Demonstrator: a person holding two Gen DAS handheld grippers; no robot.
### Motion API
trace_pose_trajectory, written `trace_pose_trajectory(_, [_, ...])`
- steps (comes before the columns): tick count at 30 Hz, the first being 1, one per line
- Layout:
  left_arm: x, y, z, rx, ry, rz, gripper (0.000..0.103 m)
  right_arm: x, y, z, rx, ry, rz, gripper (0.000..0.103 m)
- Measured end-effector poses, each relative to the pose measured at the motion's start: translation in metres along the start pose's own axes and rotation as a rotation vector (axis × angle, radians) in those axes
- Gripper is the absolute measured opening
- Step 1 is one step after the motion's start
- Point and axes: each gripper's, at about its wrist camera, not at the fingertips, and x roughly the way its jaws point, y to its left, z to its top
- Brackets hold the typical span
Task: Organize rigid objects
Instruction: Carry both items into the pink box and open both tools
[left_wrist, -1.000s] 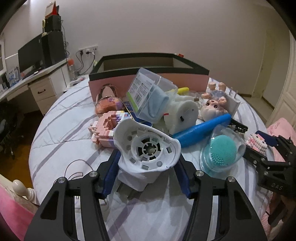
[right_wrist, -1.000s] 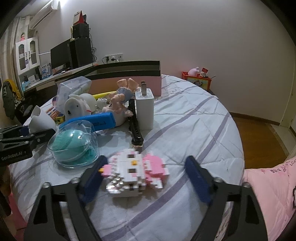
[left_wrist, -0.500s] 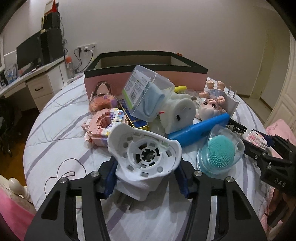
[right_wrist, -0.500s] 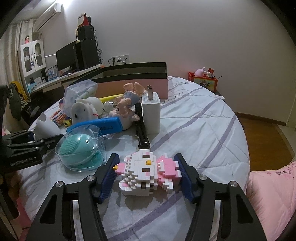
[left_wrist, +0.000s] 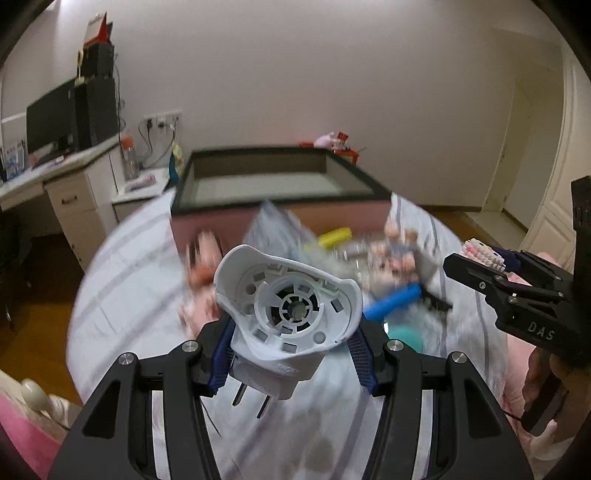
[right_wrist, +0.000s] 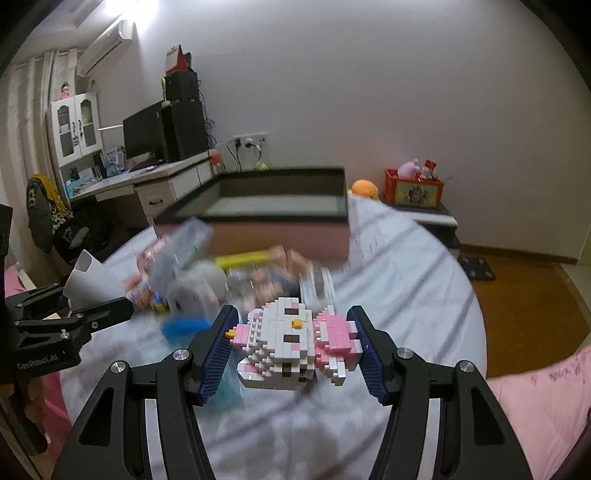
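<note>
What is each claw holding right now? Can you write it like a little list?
left claw: shut on the white plug-in device, prongs pointing down
right claw: shut on the pink and white brick cat figure
both items: lifted above the striped bedsheet
box: open, pink sides, dark rim, behind the toy pile
toy pile: blurred
</note>
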Motion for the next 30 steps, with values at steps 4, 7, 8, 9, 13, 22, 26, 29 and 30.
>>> trace_pose_trajectory(4, [-0.001,0.002,0.045,0.036,-0.050,0.006,0.055,0.009,0.009,0.039,-0.029,-0.024,0.014,0.062])
trace_pose_trajectory(7, [0.014,0.008,0.081,0.070,-0.061,0.022,0.055,0.025,0.012,0.068,-0.033,-0.023,0.031,0.062])
trace_pose_trajectory(8, [0.022,0.010,0.092,0.074,-0.058,0.019,0.055,0.034,0.012,0.080,-0.041,-0.012,0.028,0.063])
trace_pose_trajectory(9, [0.030,0.014,0.102,0.077,-0.052,0.012,0.055,0.044,0.013,0.092,-0.047,-0.006,0.030,0.062])
trace_pose_trajectory(13, [0.080,0.026,0.141,0.097,0.014,0.030,0.055,0.087,0.013,0.124,-0.051,0.055,0.042,0.062])
trace_pose_trajectory(22, [0.192,0.055,0.169,0.071,0.226,0.036,0.055,0.211,0.004,0.147,-0.031,0.305,0.005,0.063])
trace_pose_trajectory(26, [0.222,0.059,0.164,0.081,0.289,0.073,0.055,0.245,0.004,0.143,-0.033,0.391,-0.013,0.063])
trace_pose_trajectory(29, [0.231,0.063,0.160,0.084,0.307,0.093,0.055,0.251,0.000,0.149,-0.019,0.410,-0.012,0.063])
trace_pose_trajectory(30, [0.231,0.063,0.159,0.081,0.307,0.097,0.056,0.254,-0.001,0.149,-0.017,0.423,-0.014,0.063])
